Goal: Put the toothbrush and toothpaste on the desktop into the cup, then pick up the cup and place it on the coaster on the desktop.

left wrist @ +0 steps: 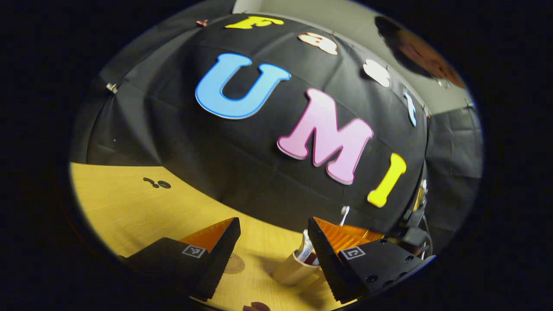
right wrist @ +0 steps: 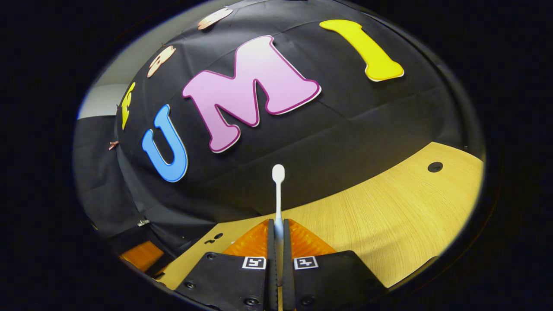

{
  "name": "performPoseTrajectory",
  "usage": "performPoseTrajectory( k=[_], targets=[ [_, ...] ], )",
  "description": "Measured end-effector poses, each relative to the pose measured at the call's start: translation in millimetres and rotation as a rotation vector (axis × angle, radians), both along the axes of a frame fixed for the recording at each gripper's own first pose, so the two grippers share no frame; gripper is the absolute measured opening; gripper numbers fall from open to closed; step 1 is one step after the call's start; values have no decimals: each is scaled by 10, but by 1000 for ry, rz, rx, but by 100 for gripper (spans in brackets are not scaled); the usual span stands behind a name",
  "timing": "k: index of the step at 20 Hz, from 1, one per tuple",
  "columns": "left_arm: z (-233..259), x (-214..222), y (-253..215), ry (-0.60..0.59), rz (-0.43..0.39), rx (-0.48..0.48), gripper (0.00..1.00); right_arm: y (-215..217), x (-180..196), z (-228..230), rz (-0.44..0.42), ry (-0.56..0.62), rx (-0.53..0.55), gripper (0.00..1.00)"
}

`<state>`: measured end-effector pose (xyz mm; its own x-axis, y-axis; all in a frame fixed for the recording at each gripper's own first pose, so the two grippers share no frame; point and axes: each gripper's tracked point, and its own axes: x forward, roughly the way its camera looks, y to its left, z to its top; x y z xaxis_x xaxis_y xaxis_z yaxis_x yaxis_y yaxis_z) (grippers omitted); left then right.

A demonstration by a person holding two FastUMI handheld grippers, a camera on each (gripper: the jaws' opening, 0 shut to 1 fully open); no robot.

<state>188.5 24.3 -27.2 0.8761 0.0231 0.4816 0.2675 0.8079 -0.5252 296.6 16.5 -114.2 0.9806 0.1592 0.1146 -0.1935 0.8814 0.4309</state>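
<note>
Toothbrush (right wrist: pixel 278 190) stands upright, clamped between the closed fingers of the right gripper (right wrist: pixel 279 242) above the desktop (right wrist: pixel 389 216), likely for dropping into the cup (left wrist: pixel 293 270), which already holds the toothpaste (left wrist: pixel 306 250) between the spread-open left gripper (left wrist: pixel 272 250) fingers.

The left gripper view rides low over the wooden desktop (left wrist: pixel 129 203) and faces the booth's black cloth wall (left wrist: pixel 181 142), rolled so the desk edge drops from 9 o'clock toward 5 o'clock; its own left gripper (left wrist: pixel 272 252) frames the cup (left wrist: pixel 293 271) close at 6 o'clock. The right gripper view also sits near the desk (right wrist: pixel 389 216), facing the same wall (right wrist: pixel 345 129) but rolled the other way, the desk rising toward 3 o'clock, with the toothbrush (right wrist: pixel 278 194) running up from its right gripper (right wrist: pixel 279 242) at 6 o'clock. Both views share the cloth wall and the desk's far edge below it.
</note>
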Motion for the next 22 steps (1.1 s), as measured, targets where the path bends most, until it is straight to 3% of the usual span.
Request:
performPoseTrajectory(
  k=[4, 11, 12, 13, 14, 16, 20, 21, 22],
  targets=[
    [102, 10, 340, -61, 56, -142, 97, 77, 18, -120, -1, 16, -48, 8],
    [53, -36, 441, -49, 100, -102, 97, 140, -2, -313, 3, 49, -81, 13],
    [57, -45, 445, -47, 97, -100, 97, 148, -14, -359, 5, 60, -81, 6],
    [47, -47, 434, -45, 98, -99, 97, 151, -14, -403, 5, 70, -87, 20],
    [49, -49, 441, -44, 97, -97, 97, 147, -25, -433, 4, 76, -95, 10],
    [51, -51, 449, -43, 99, -94, 97, 139, -62, -434, 5, 77, -106, 26],
    [18, -31, 477, -29, 100, -89, 97, 158, -234, -432, 39, 89, -147, 30],
    [11, -33, 489, -26, 101, -86, 97, 165, -303, -431, 50, 94, -162, 19],
    [4, -17, 489, -21, 102, -85, 97, 164, -370, -420, 58, 94, -181, 30]
  ],
)
